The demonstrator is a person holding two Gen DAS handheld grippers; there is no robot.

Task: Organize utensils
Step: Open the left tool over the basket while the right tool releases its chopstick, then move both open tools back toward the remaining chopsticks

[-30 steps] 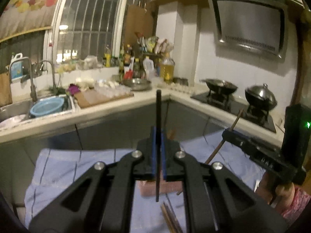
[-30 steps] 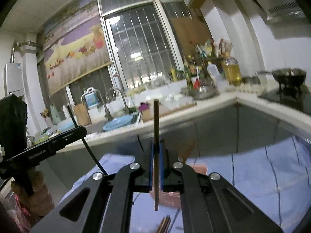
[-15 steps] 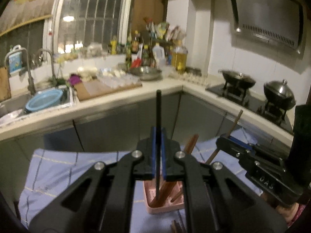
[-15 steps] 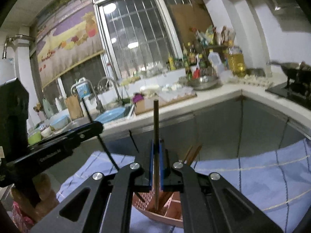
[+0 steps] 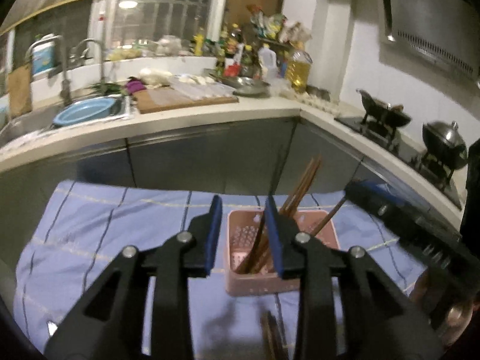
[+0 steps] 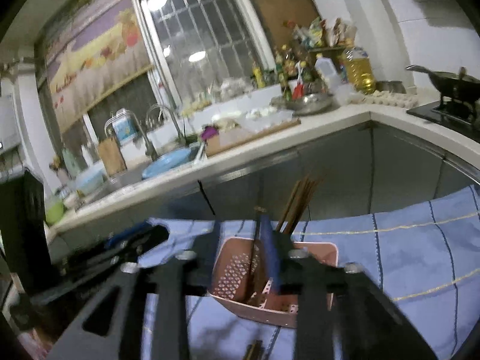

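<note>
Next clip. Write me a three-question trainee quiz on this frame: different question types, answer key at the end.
1. True or false: the pink basket sits on the blue cloth.
2. Multiple choice: where are most chopsticks? A) in the sink B) standing in the basket C) on the stove
3. Short answer: how do the left gripper and right gripper stand?

Key
1. True.
2. B.
3. Both are opening, pads apart over the basket; a chopstick stands between each pair, no longer pinched.

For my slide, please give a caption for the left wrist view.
Left gripper jaws opening above pink basket holding chopsticks.
</note>
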